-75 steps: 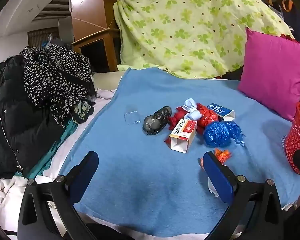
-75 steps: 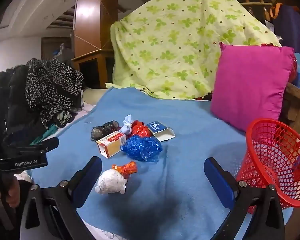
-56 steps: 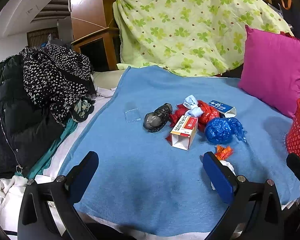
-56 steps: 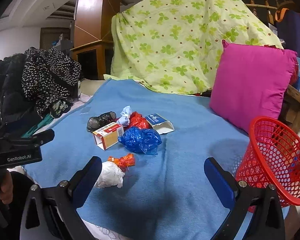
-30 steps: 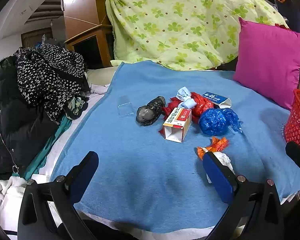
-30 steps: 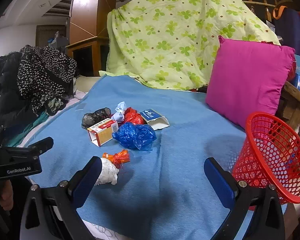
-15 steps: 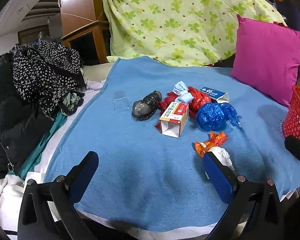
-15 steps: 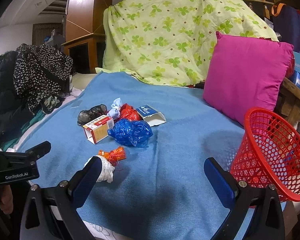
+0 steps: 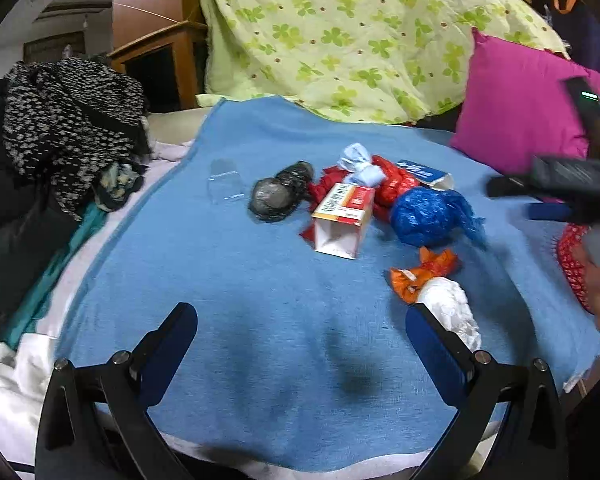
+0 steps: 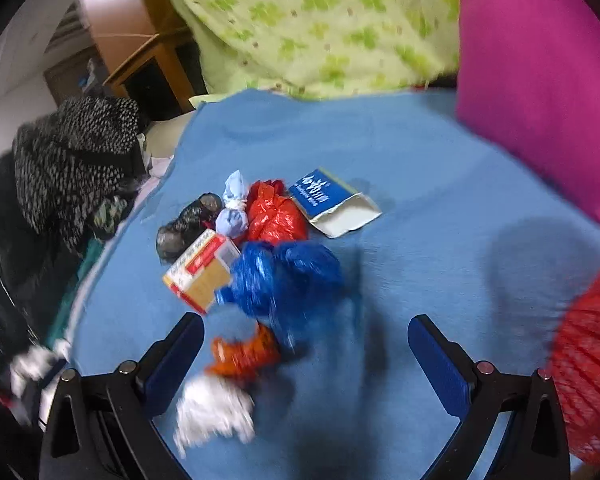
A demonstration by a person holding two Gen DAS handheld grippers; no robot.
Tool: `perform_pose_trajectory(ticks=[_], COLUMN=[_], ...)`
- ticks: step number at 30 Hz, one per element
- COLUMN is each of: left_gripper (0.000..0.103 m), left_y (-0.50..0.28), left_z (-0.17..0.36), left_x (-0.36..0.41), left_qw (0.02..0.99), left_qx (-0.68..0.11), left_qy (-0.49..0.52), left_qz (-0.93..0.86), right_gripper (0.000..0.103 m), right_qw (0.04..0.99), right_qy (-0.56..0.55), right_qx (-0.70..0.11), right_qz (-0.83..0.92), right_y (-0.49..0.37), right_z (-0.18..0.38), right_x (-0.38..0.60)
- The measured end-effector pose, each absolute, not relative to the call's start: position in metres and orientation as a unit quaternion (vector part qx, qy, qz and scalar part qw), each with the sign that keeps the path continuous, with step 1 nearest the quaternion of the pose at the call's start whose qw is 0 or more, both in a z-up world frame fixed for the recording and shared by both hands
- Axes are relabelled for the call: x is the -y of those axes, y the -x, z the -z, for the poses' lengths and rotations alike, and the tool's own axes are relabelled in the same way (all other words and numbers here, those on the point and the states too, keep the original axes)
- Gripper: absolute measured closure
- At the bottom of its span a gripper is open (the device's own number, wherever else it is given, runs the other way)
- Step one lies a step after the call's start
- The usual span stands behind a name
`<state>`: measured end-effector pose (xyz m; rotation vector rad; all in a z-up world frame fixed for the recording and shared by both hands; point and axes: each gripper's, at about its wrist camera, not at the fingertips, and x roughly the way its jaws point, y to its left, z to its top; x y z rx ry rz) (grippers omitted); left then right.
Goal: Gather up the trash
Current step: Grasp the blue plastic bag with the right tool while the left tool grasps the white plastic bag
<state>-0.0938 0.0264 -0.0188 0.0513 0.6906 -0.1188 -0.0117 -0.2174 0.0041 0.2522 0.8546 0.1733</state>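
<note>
The trash sat heaped on the blue blanket (image 9: 228,280), and the blue bag (image 10: 288,276) was the marker: a crinkled, knotted ball of plastic. Touching its left lay the red-and-white carton (image 10: 202,268), open end forward; behind it the red bag (image 10: 274,212), a pale blue knotted wad (image 10: 232,216) and a dark grey bundle (image 9: 278,196). Behind and right of it, the blue-printed box (image 10: 332,204). In front, an orange wrapper (image 10: 244,354) touched a white crumpled wad (image 10: 212,410), probably tissue, though the view was smeared. Right tongs (image 10: 306,354) hung spread wide and empty over that orange wrapper. Left tongs (image 9: 300,340) were wide and empty too. Bare blanket ran right of the blue bag to the red basket (image 10: 592,360).
</note>
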Motion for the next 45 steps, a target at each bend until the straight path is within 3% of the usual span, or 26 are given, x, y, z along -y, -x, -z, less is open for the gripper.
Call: perform_pose_trajectory(ticks=[10, 15, 17, 20, 22, 26, 32, 36, 45], left_gripper=[0.0, 0.0, 0.0, 0.002, 0.003, 0.019, 0.069, 0.076, 0.077], left_y=[0.091, 0.087, 0.084, 0.081, 0.08, 0.075, 0.052, 0.053, 0.076], left_z=[0.03, 0.035, 0.037, 0.039, 0.041, 0.047, 0.068, 0.065, 0.004], left_x=[-0.011, -0.003, 0.002, 0.01, 0.02, 0.042, 0.043, 0.034, 0.016], left_qw=[0.919, 0.912, 0.908, 0.9, 0.896, 0.886, 0.858, 0.862, 0.899], left_qx=[-0.36, -0.367, -0.372, -0.383, -0.387, -0.404, -0.458, -0.452, -0.379], left_qy=[0.019, 0.027, 0.03, 0.033, 0.026, -0.005, 0.03, 0.05, 0.032], left_qz=[0.162, 0.182, 0.188, 0.205, 0.216, 0.229, 0.23, 0.222, 0.215], right_gripper=[0.003, 0.028, 0.042, 0.056, 0.059, 0.065, 0.065, 0.065, 0.065], right_qw=[0.84, 0.836, 0.84, 0.847, 0.852, 0.859, 0.879, 0.893, 0.933], right_qy=[-0.245, -0.191, -0.18, -0.173, -0.17, -0.171, -0.151, -0.145, -0.15], right_qx=[-0.461, -0.495, -0.491, -0.48, -0.47, -0.456, -0.424, -0.399, -0.295], right_qz=[-0.147, -0.141, -0.146, -0.153, -0.155, -0.157, -0.158, -0.15, -0.141], right_y=[-0.059, -0.069, -0.069, -0.065, -0.06, -0.05, -0.024, -0.005, 0.05], right_z=[0.04, 0.056, 0.057, 0.05, 0.044, 0.034, 0.015, 0.001, -0.052], right_x=[0.209, 0.189, 0.184, 0.183, 0.183, 0.194, 0.212, 0.228, 0.266])
